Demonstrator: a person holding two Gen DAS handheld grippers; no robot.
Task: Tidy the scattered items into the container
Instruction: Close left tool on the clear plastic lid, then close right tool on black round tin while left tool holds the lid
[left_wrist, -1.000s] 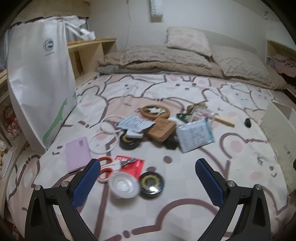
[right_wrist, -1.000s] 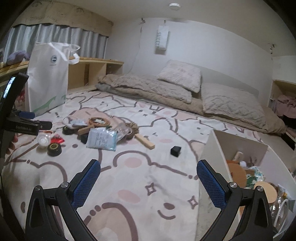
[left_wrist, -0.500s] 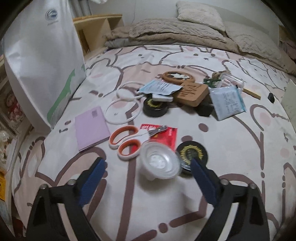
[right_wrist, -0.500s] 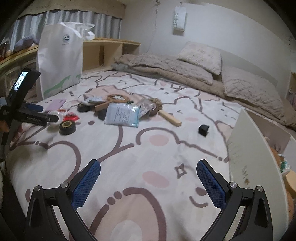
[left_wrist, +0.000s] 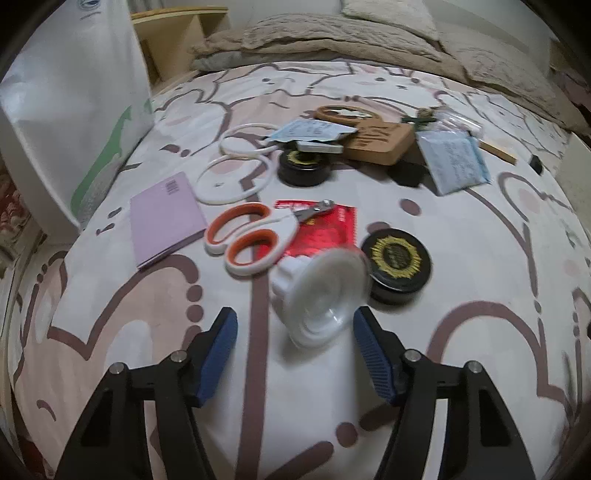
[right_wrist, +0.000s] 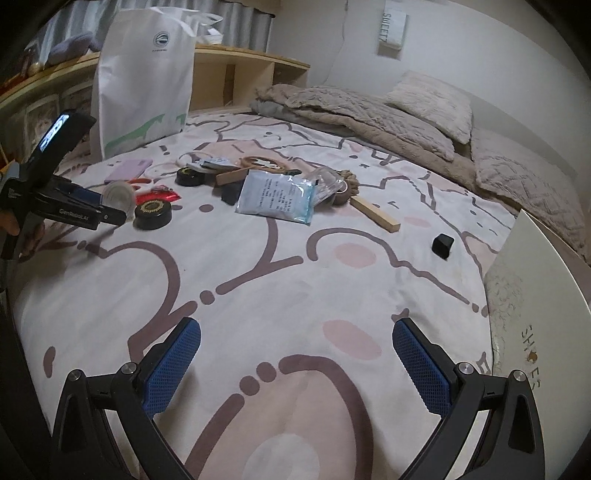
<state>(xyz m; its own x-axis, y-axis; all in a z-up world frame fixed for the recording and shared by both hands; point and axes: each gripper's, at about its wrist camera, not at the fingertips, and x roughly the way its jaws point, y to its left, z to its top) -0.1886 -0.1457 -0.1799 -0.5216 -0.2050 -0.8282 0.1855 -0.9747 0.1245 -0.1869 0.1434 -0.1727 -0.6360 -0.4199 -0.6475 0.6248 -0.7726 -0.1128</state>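
The left gripper (left_wrist: 293, 326) has been closing around a tilted clear cup (left_wrist: 325, 295), its right pad touching. The cup sits beside a black tin (left_wrist: 397, 262). The right gripper (right_wrist: 295, 343) is spread, empty.

A bed (right_wrist: 295, 280) is covered by a white sheet with pink and brown patterns. Beige pillows (right_wrist: 436, 99) and a folded blanket (right_wrist: 354, 110) are laid at its head. A white paper bag (right_wrist: 144, 74) is stood before wooden shelving (right_wrist: 236, 70)
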